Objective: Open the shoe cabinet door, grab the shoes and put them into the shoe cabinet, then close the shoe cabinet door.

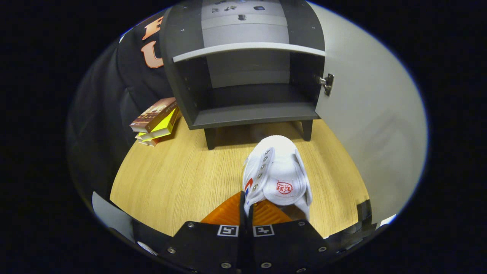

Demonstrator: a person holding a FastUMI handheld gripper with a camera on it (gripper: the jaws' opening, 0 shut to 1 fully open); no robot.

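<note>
My gripper (246,203) is shut on the side wall of a white canvas shoe (277,171), which hangs toe-forward just ahead of the fingers above the wooden floor. The shoe has metal eyelets and a red mark on its tongue. Beyond it stands the dark grey shoe cabinet (247,114) on short legs. Its bottom compartment is bare, and a pale shelf (247,48) runs across above it. The cabinet door (365,114) is swung open to the right, with a metal hinge (327,83) at its inner edge.
A stack of books (156,121) lies on the wooden floor (171,179) left of the cabinet, against the black cloth wall. The open door stands as a tall pale panel along the right of the shoe.
</note>
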